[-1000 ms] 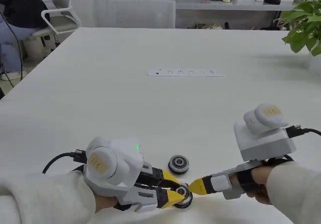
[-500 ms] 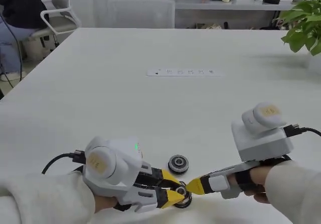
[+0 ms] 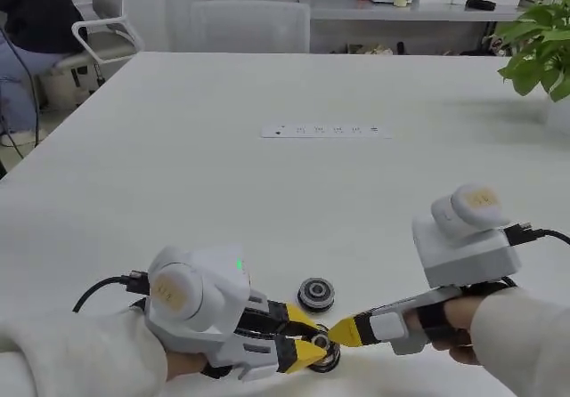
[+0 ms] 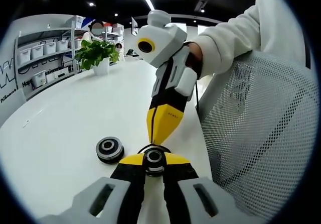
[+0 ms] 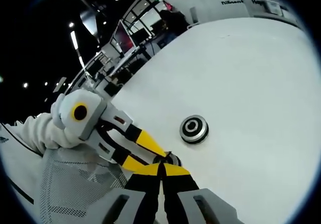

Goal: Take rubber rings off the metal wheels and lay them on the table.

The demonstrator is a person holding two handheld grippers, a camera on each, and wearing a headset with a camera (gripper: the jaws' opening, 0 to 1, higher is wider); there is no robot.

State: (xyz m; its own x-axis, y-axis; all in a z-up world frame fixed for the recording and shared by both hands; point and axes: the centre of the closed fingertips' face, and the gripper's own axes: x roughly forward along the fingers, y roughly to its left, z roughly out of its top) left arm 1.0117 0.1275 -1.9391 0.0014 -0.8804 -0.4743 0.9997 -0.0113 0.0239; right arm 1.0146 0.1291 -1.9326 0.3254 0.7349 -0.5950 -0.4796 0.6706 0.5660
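On the table (image 3: 267,192) — left tongs (image 3: 312,336) tight around a wheel (image 4: 154,159), right tongs (image 3: 343,331) pinched onto its rubber ring (image 4: 146,147)

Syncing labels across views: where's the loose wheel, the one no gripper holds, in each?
Head view: loose wheel low centre, just above the gripped wheel.
Left gripper view: loose wheel lower left.
Right gripper view: loose wheel right of centre.
Shared landmark: the gripped wheel beside it.
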